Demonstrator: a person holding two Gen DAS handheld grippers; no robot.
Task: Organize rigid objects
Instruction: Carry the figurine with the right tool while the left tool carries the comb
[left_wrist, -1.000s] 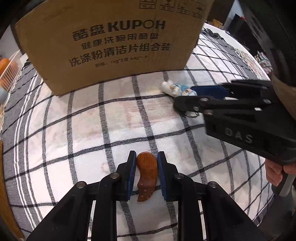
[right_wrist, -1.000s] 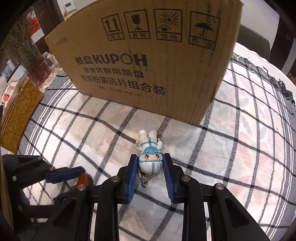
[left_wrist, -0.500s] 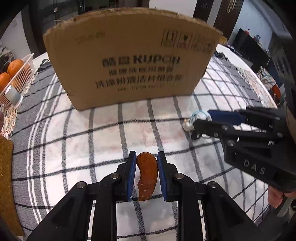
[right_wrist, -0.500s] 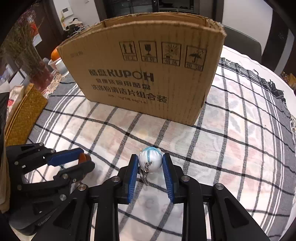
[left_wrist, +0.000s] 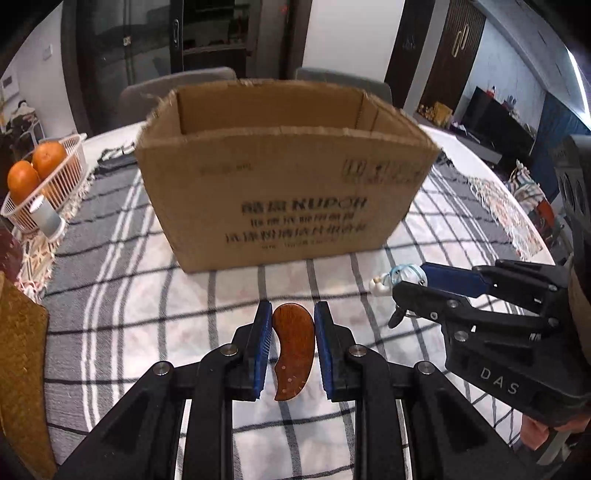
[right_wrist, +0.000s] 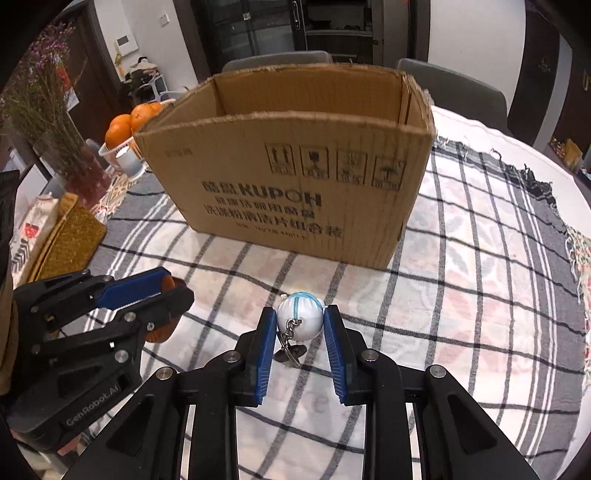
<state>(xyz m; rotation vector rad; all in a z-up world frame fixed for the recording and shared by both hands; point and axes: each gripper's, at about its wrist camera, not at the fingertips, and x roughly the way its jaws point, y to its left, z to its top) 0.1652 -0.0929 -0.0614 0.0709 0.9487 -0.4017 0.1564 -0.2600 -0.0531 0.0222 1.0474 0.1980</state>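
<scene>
Here both claws grip: left claw a wooden piece, right claw a half-hidden figurine.

A curved, polished reddish-brown wooden piece with small pale rivets near its lower end stands lengthwise between blue pads, above the checked cloth. At its 2 o'clock in the left wrist view, a small white-and-blue figurine keychain is likewise held off the cloth, its metal ring dangling under its round head. The open-topped cardboard box, printed KUPOH, stands upright at 12 o'clock beyond both.
</scene>
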